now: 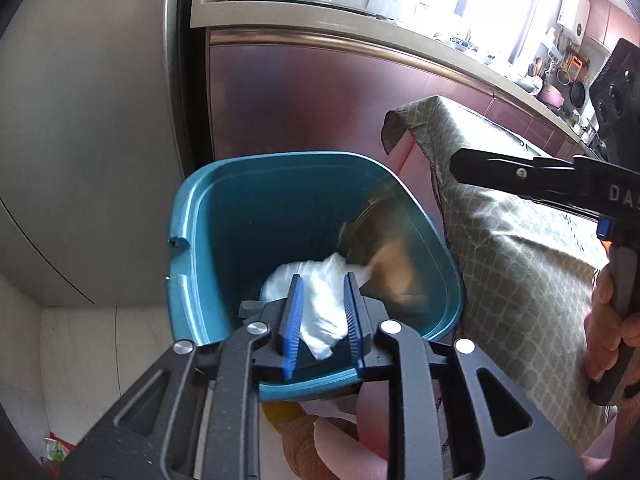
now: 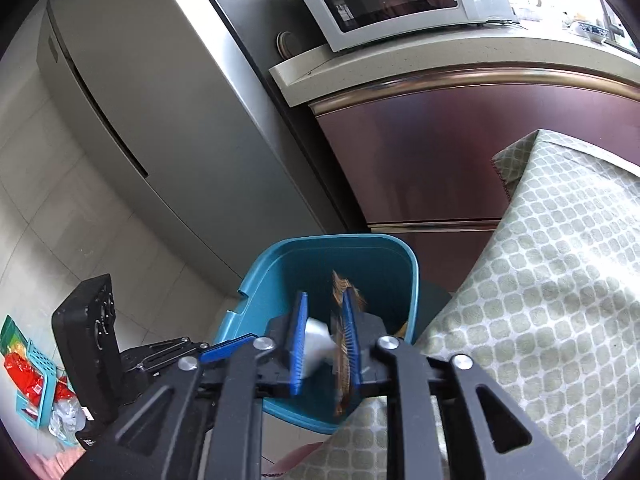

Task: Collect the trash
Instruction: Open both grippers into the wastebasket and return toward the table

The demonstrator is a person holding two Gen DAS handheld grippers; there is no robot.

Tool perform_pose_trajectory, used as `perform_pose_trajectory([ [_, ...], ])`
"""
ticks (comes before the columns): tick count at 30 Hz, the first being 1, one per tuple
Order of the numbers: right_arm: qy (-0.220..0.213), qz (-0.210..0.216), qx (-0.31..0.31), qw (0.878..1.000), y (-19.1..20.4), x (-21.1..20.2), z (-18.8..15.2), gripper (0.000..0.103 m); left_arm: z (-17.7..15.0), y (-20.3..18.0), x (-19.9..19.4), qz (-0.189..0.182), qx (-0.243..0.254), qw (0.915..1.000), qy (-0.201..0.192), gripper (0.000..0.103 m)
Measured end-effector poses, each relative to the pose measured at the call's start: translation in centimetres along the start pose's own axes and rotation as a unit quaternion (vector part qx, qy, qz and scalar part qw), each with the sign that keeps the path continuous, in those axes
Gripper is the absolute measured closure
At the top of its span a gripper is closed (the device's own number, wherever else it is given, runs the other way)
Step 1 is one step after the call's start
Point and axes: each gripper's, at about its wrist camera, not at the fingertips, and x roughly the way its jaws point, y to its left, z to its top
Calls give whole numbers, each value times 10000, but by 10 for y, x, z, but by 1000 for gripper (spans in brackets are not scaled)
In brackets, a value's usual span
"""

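Observation:
A teal bin (image 1: 280,158) (image 2: 340,238) stands on the floor beside the table. My left gripper (image 1: 323,278) hangs over its mouth with the jaws a little apart. A crumpled white tissue (image 1: 324,312) lies loosely between the pads. To the right, inside the bin, a brown wrapper (image 1: 384,248) shows as a blur, below my right gripper (image 1: 454,166) and clear of it. In the right wrist view my right gripper (image 2: 324,292) is open over the bin, the blurred wrapper (image 2: 339,360) streaks past its right pad, and the left gripper (image 2: 240,342) reaches in from the left.
A table under a green patterned cloth (image 1: 520,260) (image 2: 540,280) stands right of the bin. Behind the bin are a maroon cabinet (image 2: 420,152) with a microwave (image 2: 400,0) on top and a grey fridge (image 2: 140,100). A basket with red packets (image 2: 28,372) lies on the floor, left.

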Motion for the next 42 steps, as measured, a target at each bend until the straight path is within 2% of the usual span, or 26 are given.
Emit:
perform_pose_trajectory([
  [2,-3,-6,3,10000,-2,-2,-1,85,0,-1,3,11,-19,10000,2,77],
  [6,-11,25,-5,10000,-4,-12,-7,84,-4,-5,-5,-49,-12,10000,-80,77],
  [10,-119,-49,-217,9997,-5,-37,-16,78,-5,-15,-27,-175,105,9992,-341,73],
  [16,-609,-248,-407,9970,-15,-108,-35,67,-5,-52,-60,-606,449,9946,-708,66],
  [19,-917,-456,-344,9942,-27,-150,-49,62,-4,-78,-73,-867,700,9903,-833,63],
  [22,-1193,-702,-151,9903,-42,-189,-67,61,-6,-108,-84,-1148,946,9849,-882,60],
  [32,-1806,-1768,754,9646,-105,-296,-134,51,-19,-226,-79,-1961,1700,9636,-648,58],
  [38,-1981,-2246,1273,9456,-142,-335,-166,48,-30,-290,-61,-2269,2017,9521,-375,56],
  [42,-2061,-2419,1643,9338,-166,-354,-187,47,-34,-322,-48,-2365,2127,9479,-200,56],
])
